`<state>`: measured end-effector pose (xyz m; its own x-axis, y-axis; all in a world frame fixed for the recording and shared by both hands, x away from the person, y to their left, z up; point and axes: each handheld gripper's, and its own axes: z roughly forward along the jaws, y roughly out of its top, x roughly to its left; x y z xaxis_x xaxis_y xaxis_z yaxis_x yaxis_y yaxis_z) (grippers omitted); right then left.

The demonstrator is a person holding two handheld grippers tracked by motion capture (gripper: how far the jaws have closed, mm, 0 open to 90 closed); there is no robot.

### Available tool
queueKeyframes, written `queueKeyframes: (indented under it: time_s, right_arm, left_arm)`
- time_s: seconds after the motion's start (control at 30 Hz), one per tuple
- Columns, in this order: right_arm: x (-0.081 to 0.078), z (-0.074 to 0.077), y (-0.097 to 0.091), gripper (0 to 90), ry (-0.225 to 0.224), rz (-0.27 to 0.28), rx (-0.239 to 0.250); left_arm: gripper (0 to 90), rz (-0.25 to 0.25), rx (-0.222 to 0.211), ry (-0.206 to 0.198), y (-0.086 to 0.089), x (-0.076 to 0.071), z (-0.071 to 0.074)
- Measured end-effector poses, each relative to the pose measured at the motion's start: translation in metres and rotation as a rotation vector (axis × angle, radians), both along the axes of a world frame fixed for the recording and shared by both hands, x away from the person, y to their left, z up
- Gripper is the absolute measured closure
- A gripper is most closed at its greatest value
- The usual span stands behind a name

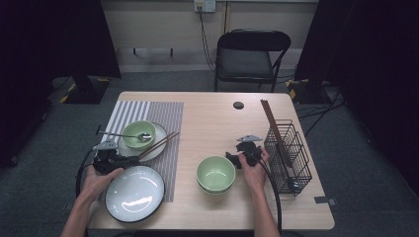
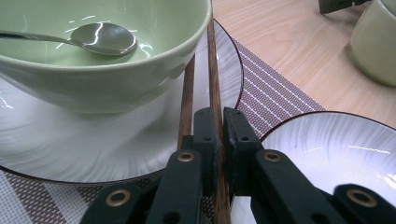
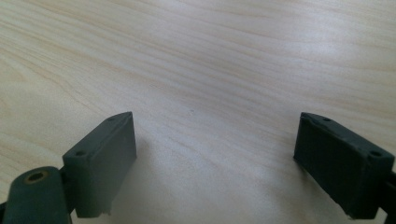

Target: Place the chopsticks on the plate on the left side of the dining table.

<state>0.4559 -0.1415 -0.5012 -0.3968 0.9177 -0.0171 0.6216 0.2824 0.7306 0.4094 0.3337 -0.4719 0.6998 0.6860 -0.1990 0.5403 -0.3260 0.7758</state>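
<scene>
Chopsticks (image 2: pixel 212 74) pinched by left gripper (image 2: pixel 219 135) (resting on plate (image 2: pixel 70 149)) | right gripper (image 3: pixel 215 158) agape over table (image 3: pixel 210 56)

Between the green bowl (image 1: pixel 216 173) and the wire rack (image 1: pixel 289 153) we find a narrow lane of bare surface (image 1: pixel 217 123), and wide open wood beyond it (only a small black disc (image 1: pixel 238 105) there). On the left, two plates (image 1: pixel 134 193) and another bowl (image 1: pixel 139 134) crowd the striped mat (image 1: pixel 163 116).

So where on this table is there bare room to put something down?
Bare wood lies between the striped placemat and the wire rack, behind the green bowl. The left is crowded: plates, a bowl with spoon, and chopsticks clamped in the left gripper.
</scene>
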Motion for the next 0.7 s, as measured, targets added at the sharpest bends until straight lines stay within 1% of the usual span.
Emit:
queueKeyframes:
  time_s: [0.1, 0.37, 0.6, 0.7]
  right_arm:
    - [0.0, 0.0, 0.0, 12.0, 0.0, 0.0, 0.0]
    - [0.0, 0.0, 0.0, 12.0, 0.0, 0.0, 0.0]
    - [0.0, 0.0, 0.0, 12.0, 0.0, 0.0, 0.0]
    - [0.0, 0.0, 0.0, 12.0, 0.0, 0.0, 0.0]
  left_arm:
    - [84.5, 0.003, -0.007, 0.0, 0.0005, 0.0003, -0.0004]
    - [83.6, 0.01, -0.005, 0.0, 0.0005, 0.0002, -0.0003]
    - [82.9, 0.015, 0.006, -0.003, 0.0005, 0.0003, 0.0]
    - [81.7, 0.018, 0.003, -0.002, 0.001, 0.0008, -0.0008]
